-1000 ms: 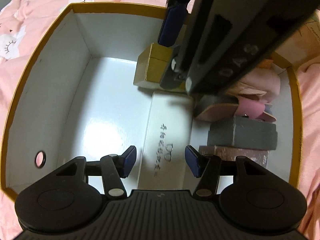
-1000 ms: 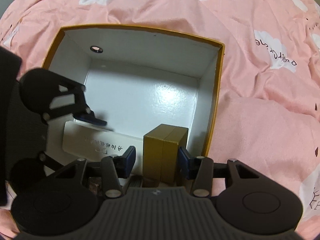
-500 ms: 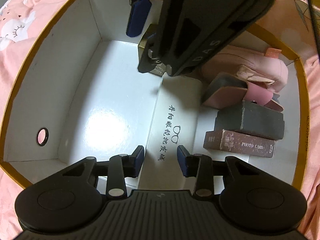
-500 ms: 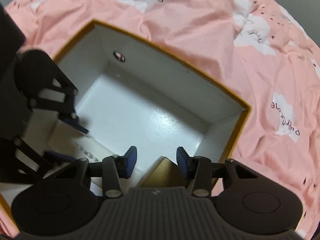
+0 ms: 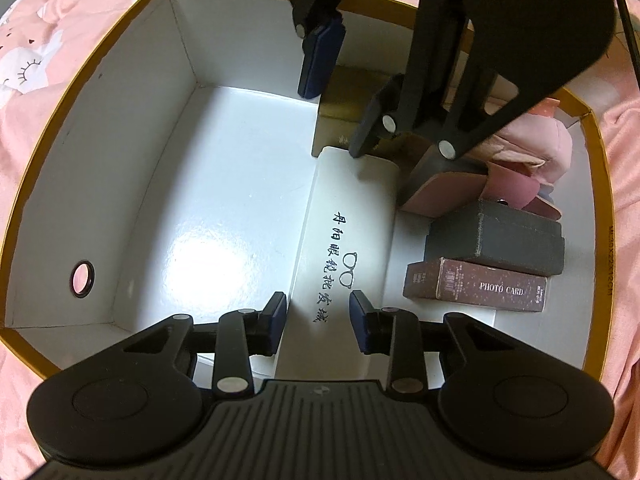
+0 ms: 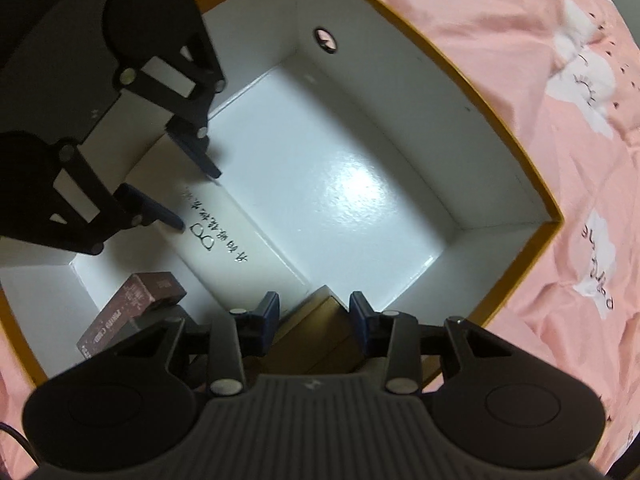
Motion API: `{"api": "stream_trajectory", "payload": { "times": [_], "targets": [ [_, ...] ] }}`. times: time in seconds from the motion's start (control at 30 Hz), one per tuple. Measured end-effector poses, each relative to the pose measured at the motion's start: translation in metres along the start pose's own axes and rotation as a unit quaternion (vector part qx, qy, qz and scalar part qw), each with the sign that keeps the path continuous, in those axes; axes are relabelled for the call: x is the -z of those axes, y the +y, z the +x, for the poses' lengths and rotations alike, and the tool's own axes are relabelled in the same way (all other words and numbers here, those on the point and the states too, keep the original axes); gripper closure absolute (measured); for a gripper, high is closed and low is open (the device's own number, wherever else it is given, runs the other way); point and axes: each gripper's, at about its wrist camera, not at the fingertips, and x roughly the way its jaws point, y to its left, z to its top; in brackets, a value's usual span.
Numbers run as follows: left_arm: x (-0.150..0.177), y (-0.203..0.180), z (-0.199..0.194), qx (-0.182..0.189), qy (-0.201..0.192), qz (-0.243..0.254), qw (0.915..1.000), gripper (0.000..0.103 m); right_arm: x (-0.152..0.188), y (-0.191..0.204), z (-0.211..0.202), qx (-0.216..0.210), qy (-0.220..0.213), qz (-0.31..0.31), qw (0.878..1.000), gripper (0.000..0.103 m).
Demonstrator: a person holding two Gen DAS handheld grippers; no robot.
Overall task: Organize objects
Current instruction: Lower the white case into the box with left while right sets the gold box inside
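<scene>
A white glasses case (image 5: 344, 220) lies along the floor of an orange-rimmed white box (image 5: 120, 140). My left gripper (image 5: 319, 316) points down over the case's near end. Its jaws are closing with the case between them; the left pad stands at the case's edge and I see no firm press. A gold box (image 6: 316, 320) stands in the corner past the case's far end. Over it hangs my right gripper (image 6: 314, 316), jaws partly apart and turned askew to it, the box's corner showing in the gap. In the left wrist view the right gripper (image 5: 332, 120) straddles the gold box (image 5: 360, 78).
Right of the case lie a maroon photo card box (image 5: 476, 288), a grey box (image 5: 496, 240), a pink wallet (image 5: 444, 192) and a pink plush (image 5: 532, 140). The near left wall has a round hole (image 5: 82, 279). A pink printed sheet (image 6: 540, 80) surrounds the box.
My left jaws have narrowed around the case's near end. The right gripper has rolled over the gold box, so the big box now sits diagonally in its view.
</scene>
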Motion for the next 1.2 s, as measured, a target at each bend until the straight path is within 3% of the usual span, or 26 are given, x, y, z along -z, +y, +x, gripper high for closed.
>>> {"api": "stream_trajectory", "payload": {
  "times": [0.1,0.13,0.2,0.27,0.4,0.53,0.67,0.73,0.83,1.0,1.2],
  "targets": [
    [-0.001,-0.003,0.000,0.002,0.003,0.013,0.9999,0.065,-0.001,0.001,-0.003,-0.014,0.005,-0.013,1.000,0.065],
    [-0.002,-0.003,0.000,0.002,0.004,0.013,0.9999,0.065,-0.001,-0.001,-0.004,-0.043,0.016,-0.002,0.999,0.069],
    [-0.003,-0.003,-0.001,0.007,-0.001,0.008,0.9999,0.066,0.002,-0.004,0.003,-0.103,0.036,0.021,0.994,0.093],
    [-0.003,-0.003,-0.002,0.007,-0.009,0.006,0.9999,0.068,0.007,0.004,0.018,-0.080,0.061,0.020,0.995,0.096],
    [-0.006,-0.005,-0.005,-0.012,-0.024,0.017,0.9995,0.071,0.015,0.008,0.016,-0.074,0.044,0.020,0.996,0.093],
    [-0.006,-0.004,-0.002,-0.032,-0.015,0.028,0.9990,0.072,0.015,-0.006,-0.007,-0.081,0.003,0.039,0.996,0.092],
    [-0.004,-0.009,0.002,-0.030,-0.016,0.037,0.9987,0.065,0.011,-0.012,-0.030,-0.051,-0.045,0.034,0.997,0.062],
    [-0.004,-0.006,0.015,-0.031,-0.009,0.043,0.9986,0.062,0.007,-0.021,-0.034,-0.031,-0.066,0.042,0.996,0.058],
    [0.002,-0.014,0.019,-0.029,0.012,0.061,0.9976,0.060,-0.001,-0.027,-0.018,-0.007,-0.043,0.033,0.999,0.058],
    [0.009,-0.027,0.024,-0.035,0.017,0.087,0.9955,0.046,-0.003,-0.018,0.005,0.018,-0.010,-0.012,1.000,0.060],
    [0.004,-0.027,0.032,-0.050,0.007,0.089,0.9947,0.042,0.002,-0.005,0.003,0.004,0.015,-0.049,0.999,0.063]
  ]
}}
